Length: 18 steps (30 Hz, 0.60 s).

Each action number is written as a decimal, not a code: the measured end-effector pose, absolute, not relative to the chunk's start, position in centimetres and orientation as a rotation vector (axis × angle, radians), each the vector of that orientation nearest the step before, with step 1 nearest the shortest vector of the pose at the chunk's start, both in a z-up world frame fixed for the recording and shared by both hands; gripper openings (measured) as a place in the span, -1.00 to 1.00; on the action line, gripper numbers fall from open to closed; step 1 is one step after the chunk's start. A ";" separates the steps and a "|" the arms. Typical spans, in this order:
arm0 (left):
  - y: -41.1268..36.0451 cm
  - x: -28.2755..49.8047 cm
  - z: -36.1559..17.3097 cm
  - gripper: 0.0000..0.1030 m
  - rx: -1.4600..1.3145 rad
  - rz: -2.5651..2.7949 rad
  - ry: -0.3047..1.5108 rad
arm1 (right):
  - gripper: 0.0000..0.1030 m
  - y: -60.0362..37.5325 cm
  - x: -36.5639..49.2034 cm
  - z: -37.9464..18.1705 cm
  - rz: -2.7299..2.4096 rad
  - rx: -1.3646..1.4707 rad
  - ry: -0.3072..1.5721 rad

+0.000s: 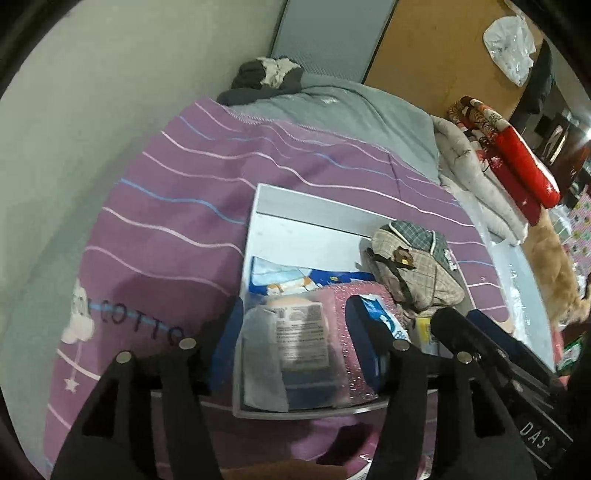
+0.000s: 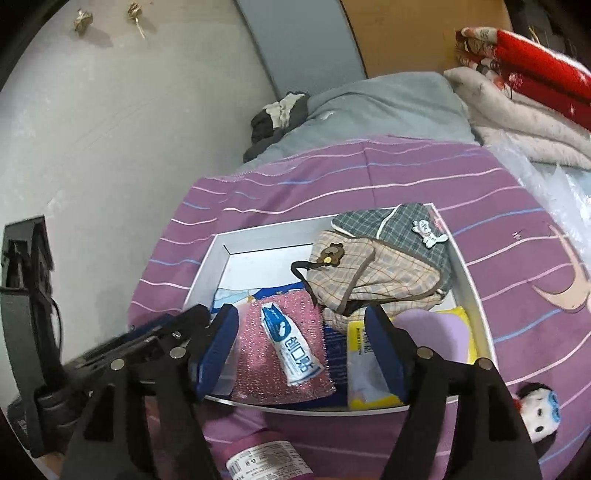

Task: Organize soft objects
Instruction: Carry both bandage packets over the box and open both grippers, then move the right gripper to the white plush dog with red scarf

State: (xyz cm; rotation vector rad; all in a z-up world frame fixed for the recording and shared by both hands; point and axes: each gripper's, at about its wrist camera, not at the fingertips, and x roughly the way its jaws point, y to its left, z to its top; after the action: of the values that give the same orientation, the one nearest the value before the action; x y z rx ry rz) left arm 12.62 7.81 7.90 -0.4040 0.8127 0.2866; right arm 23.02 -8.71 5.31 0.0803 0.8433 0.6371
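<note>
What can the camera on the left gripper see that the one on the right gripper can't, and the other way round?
Only the left view shows the clear plastic bag hanging at top right and a label-bearing clear packet between the open left gripper.

Only the right view shows the yellow tissue pack, the small plush toy and two wall ornaments.

Both show the white box, the plaid pouches, the pink bubble-wrap pad and the purple striped blanket.
</note>
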 end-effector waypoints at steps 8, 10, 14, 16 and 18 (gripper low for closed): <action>7.3 12.5 8.3 0.19 -0.386 0.291 0.809 | 0.39 -9.1 22.4 5.3 0.641 0.061 0.856; 7.3 12.5 8.4 0.20 -0.377 0.297 0.811 | 0.39 -9.2 22.2 5.4 0.643 0.058 0.855; 7.1 12.5 8.5 0.27 -0.358 0.305 0.819 | 0.39 -9.4 22.0 5.4 0.650 0.058 0.860; 6.9 12.5 8.6 0.36 -0.343 0.313 0.823 | 0.39 -9.5 21.8 5.4 0.650 0.057 0.861; 6.7 12.5 8.6 0.43 -0.330 0.319 0.830 | 0.39 -9.6 21.7 5.3 0.649 0.057 0.863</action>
State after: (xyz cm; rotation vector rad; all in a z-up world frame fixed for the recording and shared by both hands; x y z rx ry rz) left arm 12.50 6.73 8.59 -0.3296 0.8304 0.3191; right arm 21.72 -9.60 5.35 0.0565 0.8629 0.6490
